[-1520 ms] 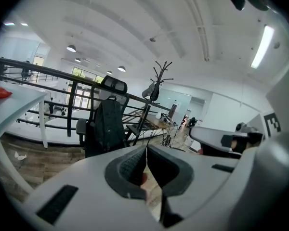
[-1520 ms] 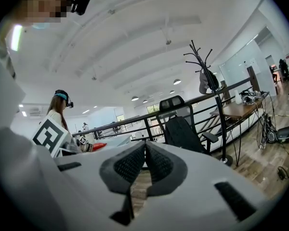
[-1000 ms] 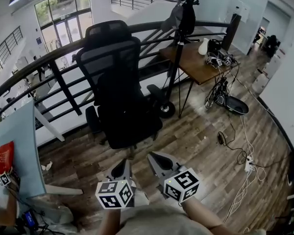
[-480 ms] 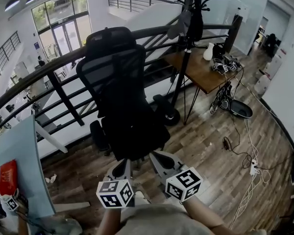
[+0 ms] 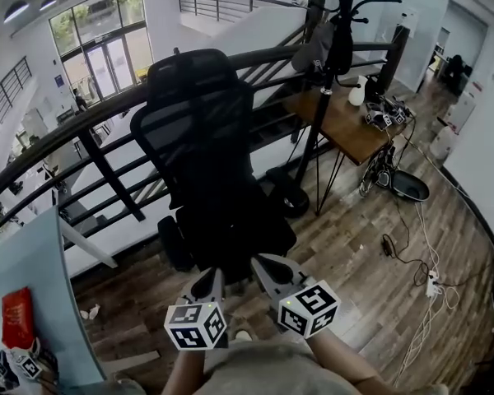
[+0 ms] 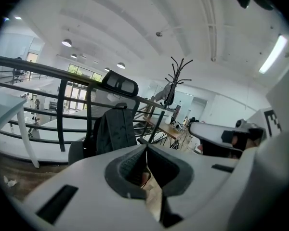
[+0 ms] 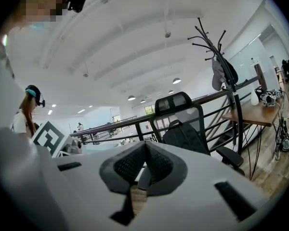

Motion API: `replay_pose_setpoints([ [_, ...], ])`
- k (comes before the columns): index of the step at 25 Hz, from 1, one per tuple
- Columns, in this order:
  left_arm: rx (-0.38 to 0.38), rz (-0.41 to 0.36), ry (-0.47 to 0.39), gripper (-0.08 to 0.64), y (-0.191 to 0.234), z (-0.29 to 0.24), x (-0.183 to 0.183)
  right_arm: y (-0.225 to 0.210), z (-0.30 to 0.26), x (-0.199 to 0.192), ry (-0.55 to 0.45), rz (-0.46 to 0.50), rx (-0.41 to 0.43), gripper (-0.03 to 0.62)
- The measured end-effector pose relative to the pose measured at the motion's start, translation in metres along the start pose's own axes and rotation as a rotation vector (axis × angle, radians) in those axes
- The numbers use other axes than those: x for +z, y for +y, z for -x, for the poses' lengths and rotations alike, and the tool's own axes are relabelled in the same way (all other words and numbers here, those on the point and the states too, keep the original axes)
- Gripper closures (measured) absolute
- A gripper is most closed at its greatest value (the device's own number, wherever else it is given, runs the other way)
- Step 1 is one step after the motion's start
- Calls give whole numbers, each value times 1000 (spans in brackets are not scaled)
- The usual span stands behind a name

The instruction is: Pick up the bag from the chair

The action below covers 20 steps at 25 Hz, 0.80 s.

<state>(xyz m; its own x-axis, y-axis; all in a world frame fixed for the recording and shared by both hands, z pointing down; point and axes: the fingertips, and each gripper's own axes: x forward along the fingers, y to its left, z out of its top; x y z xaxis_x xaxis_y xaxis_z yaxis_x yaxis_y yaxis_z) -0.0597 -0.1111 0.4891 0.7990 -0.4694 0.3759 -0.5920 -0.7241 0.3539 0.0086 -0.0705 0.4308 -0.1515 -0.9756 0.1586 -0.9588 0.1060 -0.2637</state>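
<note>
In the head view, a black office chair [image 5: 189, 118] is seen from above, set before a dark railing [image 5: 99, 115]. The black bag [image 5: 222, 189] is stood upright on the chair's seat, leaned against the backrest, and is hard to tell apart from the chair. Just on the near side of the chair, the left gripper [image 5: 211, 275] and the right gripper [image 5: 266, 263] are held side by side over the wood floor [image 5: 354, 245], both pointed at the seat and apart from the bag. To the right of the chair, a coat rack [image 5: 329, 72] and a wooden table [image 5: 346, 126] are seen. In the left gripper view, the jaws are closed tip to tip with nothing between them. The bag is seen beyond them on the chair, upright. In the right gripper view, the jaws are likewise pressed together and empty, and the bag is seen resting against the chair's mesh back.
</note>
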Motion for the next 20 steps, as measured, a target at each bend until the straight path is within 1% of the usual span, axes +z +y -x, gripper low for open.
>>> replay_pose_setpoints([
  [6,11,8,0,555,20,-9,9,-1,-20,-5,26,-13,5,592],
  [12,38,22,2,555,37,-25,15,-15,-42,-7,42,-30,15,592],
  [16,71,34,4,555,51,-42,18,-27,-67,-4,48,-34,48,592],
  [20,113,63,-14,555,66,-62,35,-39,-99,11,50,-16,99,592],
])
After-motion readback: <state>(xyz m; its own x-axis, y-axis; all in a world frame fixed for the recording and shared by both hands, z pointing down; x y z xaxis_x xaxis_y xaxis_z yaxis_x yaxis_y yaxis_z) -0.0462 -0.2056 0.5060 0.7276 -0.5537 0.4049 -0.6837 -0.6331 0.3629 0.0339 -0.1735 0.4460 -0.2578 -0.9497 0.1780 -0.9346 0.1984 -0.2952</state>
